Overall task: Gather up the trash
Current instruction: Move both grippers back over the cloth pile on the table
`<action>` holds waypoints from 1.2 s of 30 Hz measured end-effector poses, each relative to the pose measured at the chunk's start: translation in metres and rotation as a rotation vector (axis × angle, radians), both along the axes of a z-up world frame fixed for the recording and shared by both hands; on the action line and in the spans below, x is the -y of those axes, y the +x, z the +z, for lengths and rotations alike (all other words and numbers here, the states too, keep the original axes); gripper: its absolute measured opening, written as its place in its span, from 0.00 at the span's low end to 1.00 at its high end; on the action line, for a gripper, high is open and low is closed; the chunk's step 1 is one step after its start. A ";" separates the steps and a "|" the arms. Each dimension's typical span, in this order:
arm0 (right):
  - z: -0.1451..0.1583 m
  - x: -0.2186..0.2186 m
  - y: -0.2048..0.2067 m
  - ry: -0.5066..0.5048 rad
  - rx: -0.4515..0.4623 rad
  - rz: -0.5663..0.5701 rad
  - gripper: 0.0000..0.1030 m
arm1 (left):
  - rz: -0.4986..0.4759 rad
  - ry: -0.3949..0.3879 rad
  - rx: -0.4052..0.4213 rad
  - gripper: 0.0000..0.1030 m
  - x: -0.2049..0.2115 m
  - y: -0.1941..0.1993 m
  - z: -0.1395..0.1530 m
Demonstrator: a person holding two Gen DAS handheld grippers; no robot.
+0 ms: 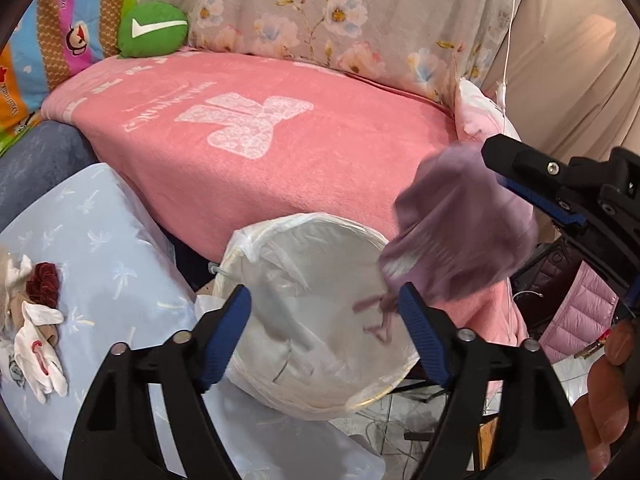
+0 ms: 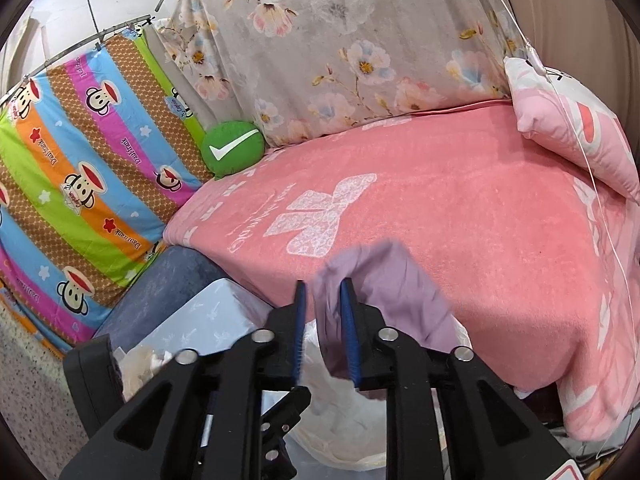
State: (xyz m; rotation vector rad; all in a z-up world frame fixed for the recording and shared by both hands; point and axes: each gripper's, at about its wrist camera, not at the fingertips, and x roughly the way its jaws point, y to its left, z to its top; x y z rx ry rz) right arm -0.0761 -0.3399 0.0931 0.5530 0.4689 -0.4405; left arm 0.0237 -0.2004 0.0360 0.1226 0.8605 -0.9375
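Right gripper [image 2: 324,304] pinching purple cloth [image 2: 384,292] — above lined bin [image 1: 320,320].

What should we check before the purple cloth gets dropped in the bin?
1. Right gripper pinching the purple cloth: ok.
2. Cloth above the bin opening: partly, it hangs at the rim; not ok yet.
3. Bag liner spread open: ok.
4. Left gripper open and holding nothing: ok.
5. More trash waiting on the blue table, the crumpled tissues: ok.
6. How full the bin is: cannot tell.
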 end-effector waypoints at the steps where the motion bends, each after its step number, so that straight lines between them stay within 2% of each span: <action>1: 0.000 -0.001 0.000 -0.003 -0.001 -0.001 0.32 | 0.000 0.003 -0.002 0.72 0.000 0.001 0.000; 3: 0.000 -0.003 0.002 -0.004 -0.008 0.004 0.36 | 0.007 0.009 -0.004 0.72 -0.001 0.003 -0.001; 19: -0.010 -0.030 0.015 -0.017 -0.064 0.089 0.40 | 0.117 0.019 0.010 0.72 -0.036 0.016 -0.006; 26: -0.022 -0.058 0.027 -0.040 -0.119 0.163 0.41 | 0.218 0.049 0.024 0.72 -0.071 0.027 -0.012; 36: -0.048 -0.127 0.062 -0.076 -0.205 0.324 0.41 | 0.396 0.083 0.044 0.72 -0.141 0.049 -0.016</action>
